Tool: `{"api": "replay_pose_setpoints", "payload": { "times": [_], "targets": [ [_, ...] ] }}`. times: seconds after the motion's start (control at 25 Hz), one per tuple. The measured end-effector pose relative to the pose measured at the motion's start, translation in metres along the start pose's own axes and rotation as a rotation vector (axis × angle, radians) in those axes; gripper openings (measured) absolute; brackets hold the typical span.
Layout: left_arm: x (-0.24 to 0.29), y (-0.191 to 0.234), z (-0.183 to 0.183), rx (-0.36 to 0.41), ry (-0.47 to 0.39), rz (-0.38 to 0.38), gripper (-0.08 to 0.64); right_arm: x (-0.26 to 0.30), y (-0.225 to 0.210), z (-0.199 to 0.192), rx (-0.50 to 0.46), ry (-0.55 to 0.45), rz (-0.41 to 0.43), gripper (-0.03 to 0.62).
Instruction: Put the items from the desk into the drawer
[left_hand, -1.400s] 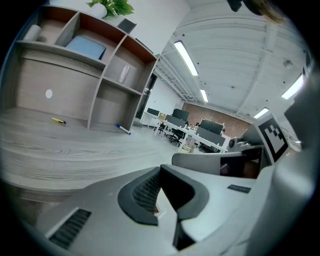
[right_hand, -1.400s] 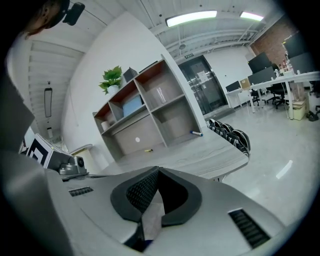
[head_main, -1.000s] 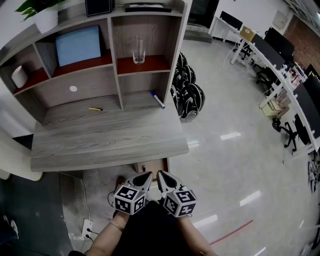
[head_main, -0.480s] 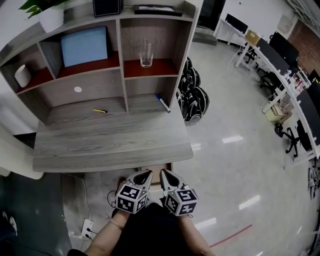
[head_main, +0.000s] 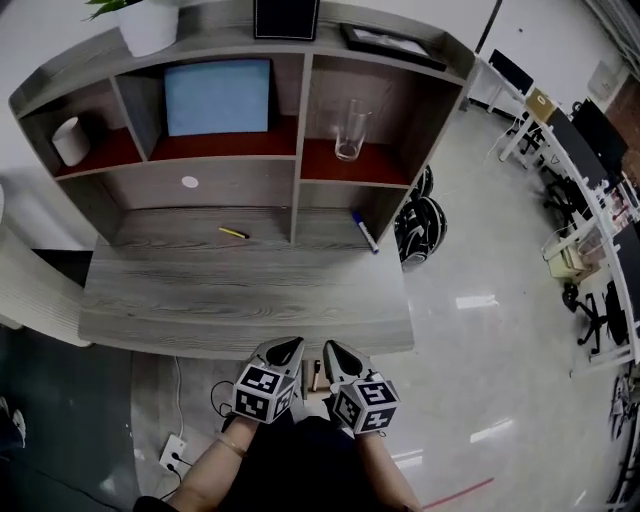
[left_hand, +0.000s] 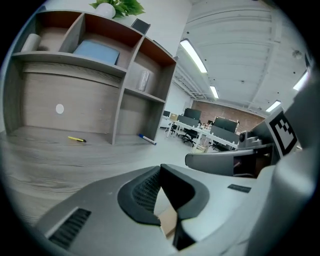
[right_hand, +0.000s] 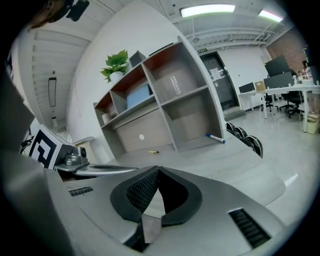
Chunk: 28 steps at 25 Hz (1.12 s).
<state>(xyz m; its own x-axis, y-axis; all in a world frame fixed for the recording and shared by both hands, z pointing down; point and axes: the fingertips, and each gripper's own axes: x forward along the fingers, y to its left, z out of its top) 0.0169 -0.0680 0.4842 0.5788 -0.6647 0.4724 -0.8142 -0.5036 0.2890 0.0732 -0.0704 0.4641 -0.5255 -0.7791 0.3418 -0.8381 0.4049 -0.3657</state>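
Observation:
A yellow pen (head_main: 233, 232) lies on the grey wooden desk (head_main: 180, 310), near the hutch's back panel. A blue-capped marker (head_main: 365, 231) lies in the right lower bay. Both show in the left gripper view as the pen (left_hand: 77, 139) and marker (left_hand: 147, 139), and in the right gripper view as the pen (right_hand: 153, 151) and marker (right_hand: 215, 138). My left gripper (head_main: 285, 350) and right gripper (head_main: 335, 352) hang side by side at the desk's front edge. Both are shut and empty. A brown wooden piece (head_main: 315, 375), maybe the drawer, peeks out under the desk between them.
The hutch shelves hold a drinking glass (head_main: 349, 130), a blue panel (head_main: 218, 96) and a white cylinder (head_main: 70, 140). A potted plant (head_main: 148, 20) stands on top. Black round objects (head_main: 420, 225) sit on the floor right of the desk. A power strip (head_main: 172, 455) lies at lower left.
The desk has come closer: its front edge now sits right above both grippers' tips. Both grippers moved forward together and stayed shut.

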Motion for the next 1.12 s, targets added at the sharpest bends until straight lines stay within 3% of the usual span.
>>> {"api": "replay_pose_setpoints", "payload": {
  "times": [0.44,0.76,1.12],
  "targets": [
    [-0.003,0.090,0.023,-0.064,-0.015,0.096,0.026,0.089,0.050,0.011,-0.073,0.090,0.128,-0.006],
    [-0.001,0.156,0.037,-0.070,-0.011,0.163,0.026,0.157,0.072,0.016,-0.197,0.154,0.214,-0.006],
    [0.005,0.225,0.048,-0.098,0.013,0.155,0.026,0.242,0.085,0.023,-0.339,0.219,0.260,-0.005]
  ]
}}
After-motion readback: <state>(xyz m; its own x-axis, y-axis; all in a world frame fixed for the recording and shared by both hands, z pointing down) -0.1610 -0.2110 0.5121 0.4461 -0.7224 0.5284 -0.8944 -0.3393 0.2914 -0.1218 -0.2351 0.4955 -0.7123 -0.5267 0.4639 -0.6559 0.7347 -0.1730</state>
